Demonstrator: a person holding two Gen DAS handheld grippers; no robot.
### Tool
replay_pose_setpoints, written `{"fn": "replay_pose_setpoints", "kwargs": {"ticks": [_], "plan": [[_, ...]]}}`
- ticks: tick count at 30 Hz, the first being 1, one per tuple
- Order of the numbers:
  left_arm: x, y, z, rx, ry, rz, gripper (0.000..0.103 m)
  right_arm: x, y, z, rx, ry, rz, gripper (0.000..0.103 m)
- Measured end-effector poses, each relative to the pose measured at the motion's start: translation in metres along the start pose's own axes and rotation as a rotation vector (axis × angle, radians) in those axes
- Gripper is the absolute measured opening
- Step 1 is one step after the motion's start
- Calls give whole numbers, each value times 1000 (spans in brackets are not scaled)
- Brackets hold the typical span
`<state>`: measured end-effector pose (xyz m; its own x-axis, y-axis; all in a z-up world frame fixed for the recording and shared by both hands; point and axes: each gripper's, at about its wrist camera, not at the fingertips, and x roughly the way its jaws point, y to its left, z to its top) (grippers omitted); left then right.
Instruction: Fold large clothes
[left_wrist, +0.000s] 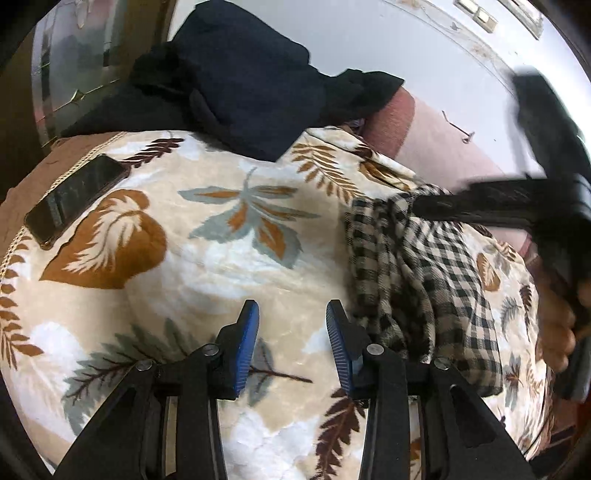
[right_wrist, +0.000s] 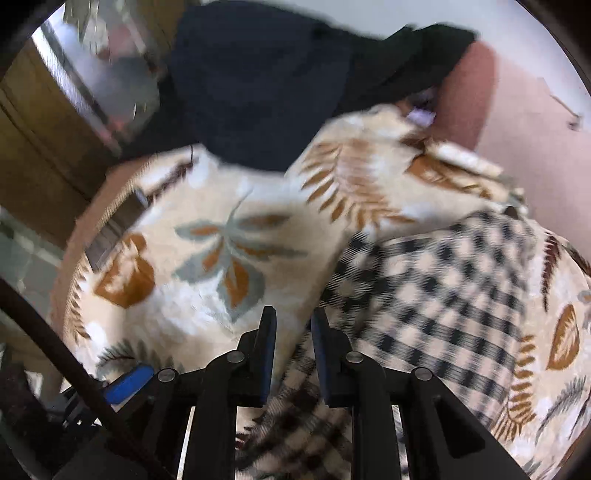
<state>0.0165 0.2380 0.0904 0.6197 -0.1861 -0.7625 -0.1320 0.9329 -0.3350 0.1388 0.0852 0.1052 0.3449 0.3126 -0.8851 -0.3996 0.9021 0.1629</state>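
Observation:
A black-and-cream checked garment (left_wrist: 424, 280) lies bunched on a leaf-patterned blanket (left_wrist: 207, 266) at the right. My left gripper (left_wrist: 291, 314) is open and empty, just left of the garment's edge, over the blanket. In the left wrist view my right gripper (left_wrist: 421, 208) reaches in from the right, blurred, with its tip at the top of the checked garment. In the right wrist view the right gripper (right_wrist: 293, 321) has its jaws a little apart over the garment's left edge (right_wrist: 424, 295); the frame is blurred and no cloth shows between the pads.
A dark navy garment pile (left_wrist: 236, 81) lies at the far side of the blanket. A black phone (left_wrist: 74, 195) lies on the blanket's left edge. A pink-brown cushion (left_wrist: 399, 118) and a white wall stand behind. A wooden cabinet (right_wrist: 44, 147) is at the left.

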Motion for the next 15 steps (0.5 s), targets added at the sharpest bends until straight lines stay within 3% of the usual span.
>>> {"fn": "replay_pose_setpoints", "kwargs": {"ticks": [2, 3, 6, 9, 13, 15], "plan": [[1, 4, 2, -22, 3, -8, 37, -9, -15, -13, 43, -14, -11, 19], [2, 6, 3, -35, 5, -12, 38, -7, -21, -23, 52, -6, -27, 12], [4, 4, 3, -32, -2, -1, 40, 14, -31, -48, 55, 57, -75, 10], [6, 0, 4, -23, -6, 3, 42, 44, -37, -68, 130, 116, -9, 10], [12, -5, 5, -30, -7, -6, 44, 66, -36, -81, 230, 144, 176, 7], [17, -10, 4, -17, 1, 0, 45, 73, -31, -88, 226, 168, 200, 5]]}}
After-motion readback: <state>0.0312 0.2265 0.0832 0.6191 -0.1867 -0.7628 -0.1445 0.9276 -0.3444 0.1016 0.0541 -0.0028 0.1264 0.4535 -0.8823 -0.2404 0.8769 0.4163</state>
